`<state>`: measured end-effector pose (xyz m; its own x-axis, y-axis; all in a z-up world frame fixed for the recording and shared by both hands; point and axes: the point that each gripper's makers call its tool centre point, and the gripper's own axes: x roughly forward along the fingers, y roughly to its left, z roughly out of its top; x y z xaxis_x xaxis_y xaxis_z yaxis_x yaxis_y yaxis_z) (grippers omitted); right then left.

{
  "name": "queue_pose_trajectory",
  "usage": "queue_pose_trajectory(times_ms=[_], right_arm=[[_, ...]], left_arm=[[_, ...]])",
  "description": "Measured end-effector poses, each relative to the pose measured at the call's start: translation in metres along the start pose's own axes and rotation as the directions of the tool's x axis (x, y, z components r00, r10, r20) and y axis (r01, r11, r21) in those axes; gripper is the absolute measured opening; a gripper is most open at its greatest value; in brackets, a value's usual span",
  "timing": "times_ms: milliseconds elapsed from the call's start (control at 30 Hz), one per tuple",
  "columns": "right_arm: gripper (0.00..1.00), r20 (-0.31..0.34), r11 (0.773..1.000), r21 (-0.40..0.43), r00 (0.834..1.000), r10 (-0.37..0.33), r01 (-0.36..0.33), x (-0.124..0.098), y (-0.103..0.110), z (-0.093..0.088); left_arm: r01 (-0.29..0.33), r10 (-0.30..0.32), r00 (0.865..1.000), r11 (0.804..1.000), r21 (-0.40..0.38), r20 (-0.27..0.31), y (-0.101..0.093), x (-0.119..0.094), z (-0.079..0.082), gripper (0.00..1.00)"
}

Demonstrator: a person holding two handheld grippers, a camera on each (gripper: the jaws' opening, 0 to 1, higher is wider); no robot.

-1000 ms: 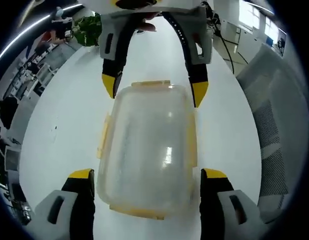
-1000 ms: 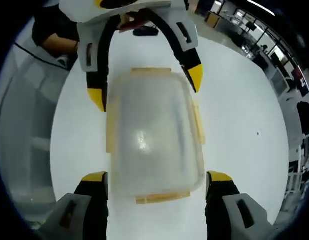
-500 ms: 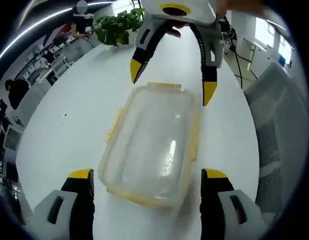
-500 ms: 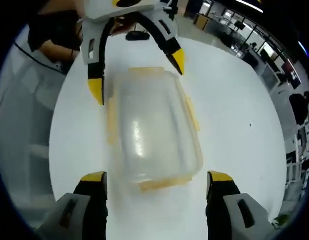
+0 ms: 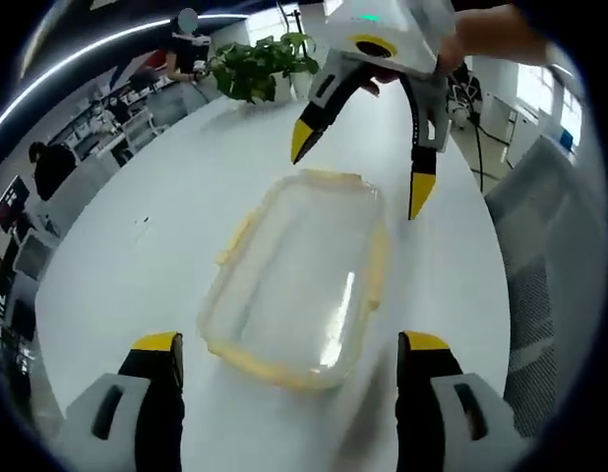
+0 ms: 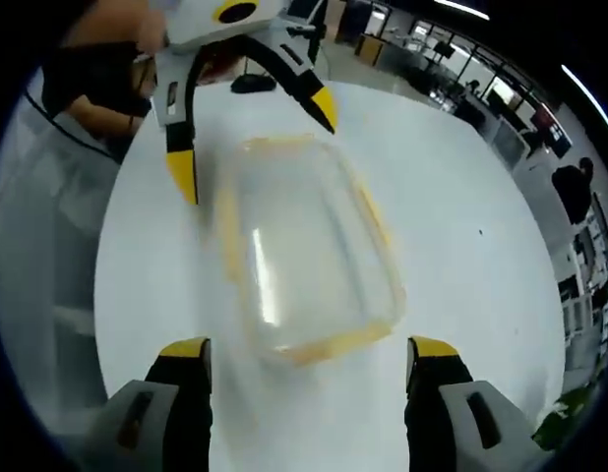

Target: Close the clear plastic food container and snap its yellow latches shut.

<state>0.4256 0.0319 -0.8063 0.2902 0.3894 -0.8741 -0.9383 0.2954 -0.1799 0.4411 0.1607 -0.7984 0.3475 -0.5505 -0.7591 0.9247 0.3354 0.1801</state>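
The clear plastic food container (image 5: 294, 280) lies on the white table (image 5: 127, 265) with its lid on and yellow latches (image 5: 375, 275) along its edges. In the left gripper view my left gripper (image 5: 290, 344) is open, its jaws wide apart on the near side of the container, not touching it. My right gripper (image 5: 361, 169) hangs open over the far end. In the right gripper view the container (image 6: 304, 241) is blurred, my right gripper (image 6: 308, 347) is open short of it, and my left gripper (image 6: 253, 143) is open beyond it. Whether the latches are snapped down is unclear.
A potted plant (image 5: 255, 67) stands at the table's far end. A grey chair (image 5: 550, 246) is beside the table edge. A person in dark clothes (image 6: 92, 74) sits by the table, with a small black object (image 6: 253, 84) near them. An office with people lies behind.
Both grippers have drawn up and back from the container's ends, so both views now tilt and show more of the room. The container stays on the table. Both grippers stay open.
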Motion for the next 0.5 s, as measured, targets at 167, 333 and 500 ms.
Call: queue_pose_trajectory(times_ms=[167,333,500], right_arm=[[0.81,0.035,0.999,0.052,0.999,-0.011,0.009,-0.001,0.003,0.000],[0.81,0.061,0.996,0.089,0.998,-0.033,0.027,-0.002,0.004,-0.001],[0.81,0.097,0.991,0.116,0.992,-0.075,0.063,-0.008,0.000,0.002]], left_arm=[[-0.018,0.019,0.999,0.999,-0.031,0.040,0.002,-0.003,0.003,0.92],[-0.031,0.036,0.996,0.998,-0.061,0.079,0.002,-0.007,0.007,0.93],[-0.044,0.051,0.993,0.997,-0.067,0.106,0.003,-0.012,0.009,0.93]])
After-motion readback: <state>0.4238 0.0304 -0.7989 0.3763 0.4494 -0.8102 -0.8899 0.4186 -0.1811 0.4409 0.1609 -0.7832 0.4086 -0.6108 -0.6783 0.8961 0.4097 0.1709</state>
